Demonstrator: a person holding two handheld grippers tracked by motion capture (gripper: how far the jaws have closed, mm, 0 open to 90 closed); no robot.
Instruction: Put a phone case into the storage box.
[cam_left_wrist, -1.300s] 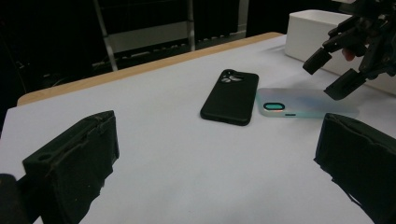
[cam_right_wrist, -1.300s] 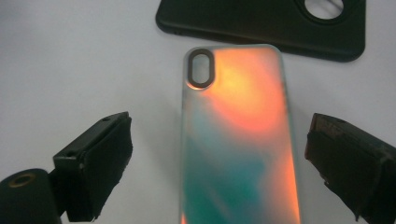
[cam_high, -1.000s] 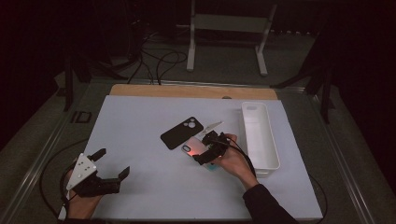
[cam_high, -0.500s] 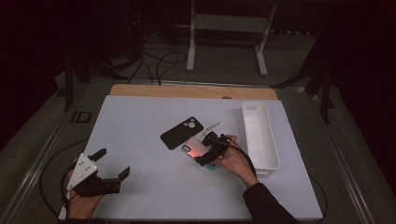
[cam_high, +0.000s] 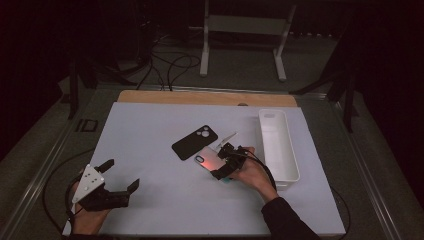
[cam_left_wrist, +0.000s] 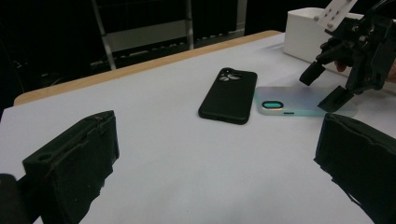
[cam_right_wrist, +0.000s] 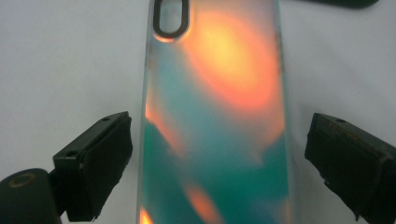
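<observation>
Straddling the iridescent case, the right tool gapes, hiding its near end.

Looks like a lab / recording setup: dim room w/ dark surroundings, desk covered by a white sheet w/ wooden edge, loose cables on the floor, white metal stand behind, black frame legs at the sides.

Left gripper low at near left, jaws wide apart; right gripper angled down, jaws spread.
</observation>
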